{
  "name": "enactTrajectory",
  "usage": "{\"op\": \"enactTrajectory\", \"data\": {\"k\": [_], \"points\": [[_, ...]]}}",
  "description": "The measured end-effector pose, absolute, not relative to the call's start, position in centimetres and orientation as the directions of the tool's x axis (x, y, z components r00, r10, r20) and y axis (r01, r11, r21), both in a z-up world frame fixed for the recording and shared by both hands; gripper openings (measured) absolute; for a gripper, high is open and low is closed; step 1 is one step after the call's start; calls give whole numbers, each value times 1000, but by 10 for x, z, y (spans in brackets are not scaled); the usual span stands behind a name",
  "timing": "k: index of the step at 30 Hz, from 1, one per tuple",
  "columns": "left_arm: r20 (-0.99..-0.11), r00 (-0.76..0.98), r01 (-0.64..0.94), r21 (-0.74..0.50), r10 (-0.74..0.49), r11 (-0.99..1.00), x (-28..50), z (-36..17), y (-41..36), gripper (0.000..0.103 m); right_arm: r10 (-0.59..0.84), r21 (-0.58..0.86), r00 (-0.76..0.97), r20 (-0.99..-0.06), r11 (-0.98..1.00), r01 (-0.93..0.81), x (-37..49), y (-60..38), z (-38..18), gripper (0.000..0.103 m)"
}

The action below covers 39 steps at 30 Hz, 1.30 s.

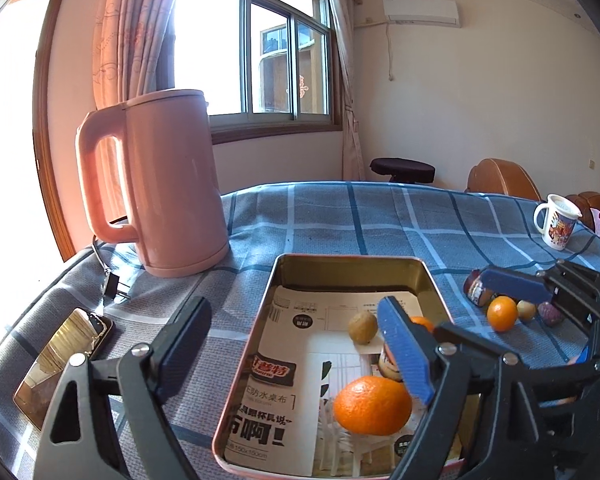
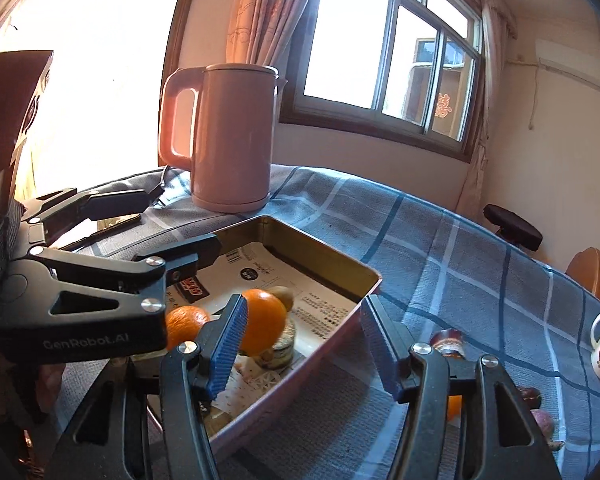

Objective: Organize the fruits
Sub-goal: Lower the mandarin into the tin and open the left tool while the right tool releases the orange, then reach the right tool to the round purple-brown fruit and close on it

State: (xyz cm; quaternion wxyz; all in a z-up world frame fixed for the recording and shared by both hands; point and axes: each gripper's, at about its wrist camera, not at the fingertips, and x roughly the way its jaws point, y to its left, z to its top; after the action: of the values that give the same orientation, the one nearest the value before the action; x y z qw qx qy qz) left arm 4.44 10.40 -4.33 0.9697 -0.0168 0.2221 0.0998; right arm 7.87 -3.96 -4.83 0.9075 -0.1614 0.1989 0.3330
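A metal tray (image 1: 346, 261) lined with printed paper sits on the blue checked cloth. In it lie a large orange (image 1: 373, 405), a kiwi (image 1: 363, 327), a second orange (image 1: 422, 323) and a small jar. My left gripper (image 1: 286, 348) is open and empty over the tray's left rim. My right gripper (image 2: 304, 350) is open and empty above the tray's right rim (image 2: 342, 330), beside an orange (image 2: 262, 326). On the cloth to the right lie a small orange (image 1: 502, 313), a tan fruit (image 1: 526, 309), a purple fruit (image 1: 550, 314) and a dark jar-like object (image 1: 476, 286).
A pink kettle (image 1: 172, 188) stands behind the tray on the left, with a cord and clip. A phone (image 1: 62, 358) lies at the left. A printed white mug (image 1: 556, 220) stands at the far right. Chairs stand beyond the table.
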Motion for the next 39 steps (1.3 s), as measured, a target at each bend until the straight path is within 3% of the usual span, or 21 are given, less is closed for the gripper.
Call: {"op": "enactTrajectory", "data": {"k": [5,7,10,18,25,39], "points": [[-414,899,-147,27,145,989,44,-37,81,88,466,-140,781,-416,816,-561,86,-95,-35,61],[-406,905,-125,37,129,991,45,-34,70,88,434,-117,807,-402,849,-515,90,-119,-30,70],[-400,911,-89,46,100,995,47,-30,55,91,371,-93,843,-389,895,-437,97,-152,-26,73],[-427,904,33,76,3,997,66,-28,3,91,221,-40,851,-476,962,-272,124,-205,-42,73],[-536,842,126,73,-68,989,102,-44,-35,91,244,21,769,-591,957,-289,142,-214,-57,73],[-668,736,193,51,-111,980,138,-70,-56,85,307,130,639,-706,942,-309,163,-219,-77,70]]}}
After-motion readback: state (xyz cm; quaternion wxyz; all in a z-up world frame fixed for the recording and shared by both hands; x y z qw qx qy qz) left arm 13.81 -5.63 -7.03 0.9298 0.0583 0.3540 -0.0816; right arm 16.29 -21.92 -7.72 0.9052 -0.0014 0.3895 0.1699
